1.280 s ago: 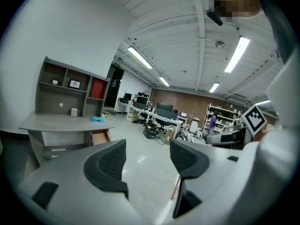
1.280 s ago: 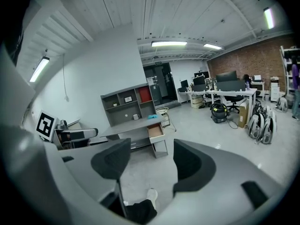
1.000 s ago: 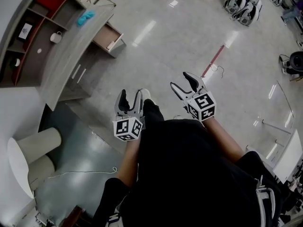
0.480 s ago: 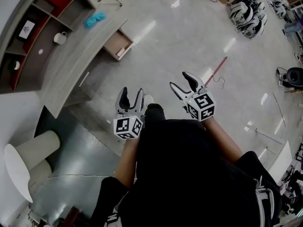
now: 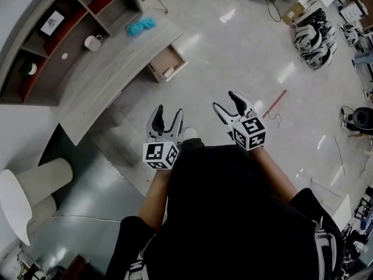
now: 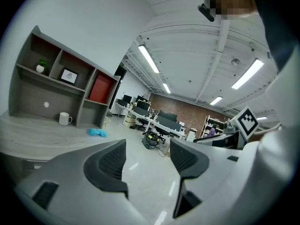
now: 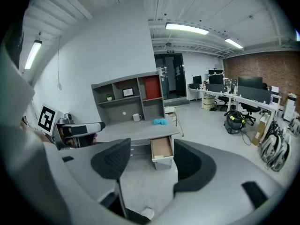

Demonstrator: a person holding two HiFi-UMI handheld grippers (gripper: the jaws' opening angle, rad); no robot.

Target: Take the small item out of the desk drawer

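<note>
A grey desk (image 5: 99, 80) stands at the upper left of the head view, its wooden drawer (image 5: 168, 63) pulled open over the floor. A small pale item (image 5: 169, 72) lies at the drawer's front end. My left gripper (image 5: 165, 116) and right gripper (image 5: 229, 102) are both open and empty, held in front of the person's body, well short of the drawer. In the right gripper view the open drawer (image 7: 162, 148) shows between the jaws, far off, with the pale item (image 7: 158, 156) inside. The left gripper (image 6: 147, 156) points past the desk top (image 6: 37, 135).
On the desk are a white mug (image 5: 92, 41) and a teal cloth (image 5: 141, 25), with a shelf unit (image 5: 52, 34) behind. A round white seat (image 5: 17, 197) stands at lower left. A red stick (image 5: 274, 102) lies on the floor; bags (image 5: 315, 39) and office desks (image 7: 243, 100) are far right.
The head view has swung toward the desk: desk and open drawer sit further right and lower in frame. Both grippers remain open and held in the same pose.
</note>
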